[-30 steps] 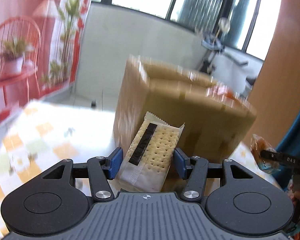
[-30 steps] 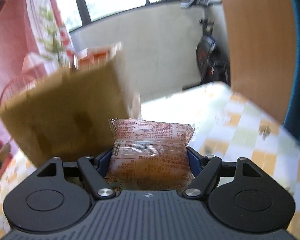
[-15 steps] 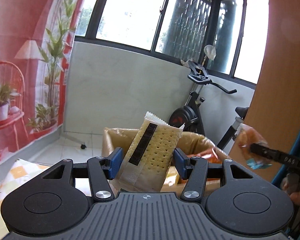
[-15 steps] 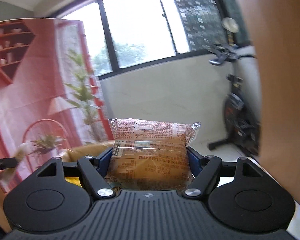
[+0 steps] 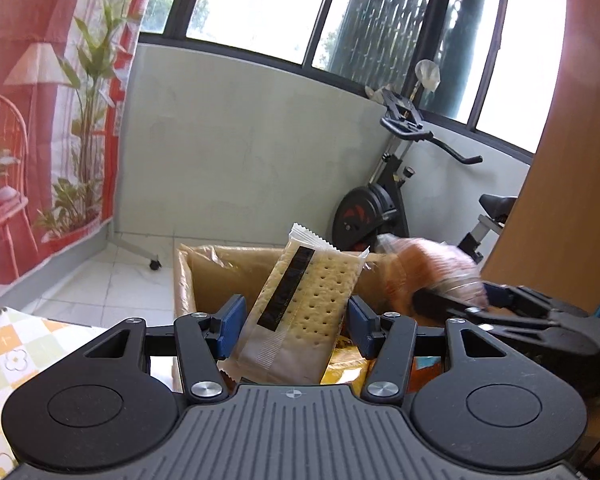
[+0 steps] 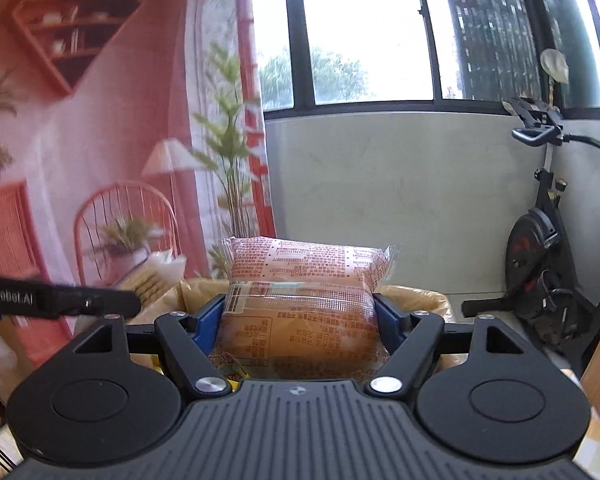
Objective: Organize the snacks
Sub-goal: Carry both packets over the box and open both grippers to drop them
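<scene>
My left gripper (image 5: 296,322) is shut on a clear-wrapped cracker packet (image 5: 304,304) with a black stripe, held above the open cardboard box (image 5: 184,276). My right gripper (image 6: 300,320) is shut on an orange wrapped bread packet (image 6: 300,304), also over the box (image 6: 420,296). In the left wrist view the right gripper (image 5: 500,308) and its blurred orange packet (image 5: 428,268) come in from the right. In the right wrist view the left gripper's finger (image 6: 60,302) and crackers (image 6: 156,276) show at the left. Yellow and orange snack packs (image 5: 348,364) lie inside the box.
A checked tablecloth (image 5: 8,360) covers the table under the box. A brown wooden panel (image 5: 560,200) stands at the right. An exercise bike (image 5: 384,200) and a grey wall are behind, a red printed backdrop (image 5: 40,120) at the left.
Both grippers rose with their packets and moved forward over the open box. The right gripper came closer to the left one, above the box's right side.
</scene>
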The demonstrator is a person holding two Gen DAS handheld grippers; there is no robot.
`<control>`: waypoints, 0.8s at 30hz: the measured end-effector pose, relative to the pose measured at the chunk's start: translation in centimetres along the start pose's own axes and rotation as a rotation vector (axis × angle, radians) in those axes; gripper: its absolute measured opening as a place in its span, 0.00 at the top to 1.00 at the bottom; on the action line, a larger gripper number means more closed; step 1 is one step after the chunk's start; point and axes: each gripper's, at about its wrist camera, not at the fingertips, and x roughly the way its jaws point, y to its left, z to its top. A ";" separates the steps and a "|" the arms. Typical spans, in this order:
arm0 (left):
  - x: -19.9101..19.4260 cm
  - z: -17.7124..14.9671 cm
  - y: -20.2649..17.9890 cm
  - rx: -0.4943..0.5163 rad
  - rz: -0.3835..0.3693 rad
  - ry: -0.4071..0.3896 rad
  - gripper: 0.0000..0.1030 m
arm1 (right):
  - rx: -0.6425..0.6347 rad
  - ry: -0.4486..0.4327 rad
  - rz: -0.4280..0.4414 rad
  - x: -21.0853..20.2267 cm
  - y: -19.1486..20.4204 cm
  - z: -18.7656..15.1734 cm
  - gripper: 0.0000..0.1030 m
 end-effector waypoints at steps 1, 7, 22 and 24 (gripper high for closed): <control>0.0 -0.1 0.1 -0.002 -0.013 0.006 0.44 | -0.003 0.012 -0.008 0.4 0.3 -0.3 0.25; 0.0 -0.6 0.1 0.027 0.007 0.022 0.33 | -0.018 0.052 0.001 0.8 1.3 -1.9 0.20; -6.5 -2.3 2.0 -0.036 0.031 -0.035 0.31 | 0.081 -0.049 0.020 -6.0 0.7 -3.5 0.17; -7.6 -3.2 2.3 -0.052 0.029 -0.037 0.32 | 0.099 -0.049 0.012 -7.3 0.6 -4.2 0.17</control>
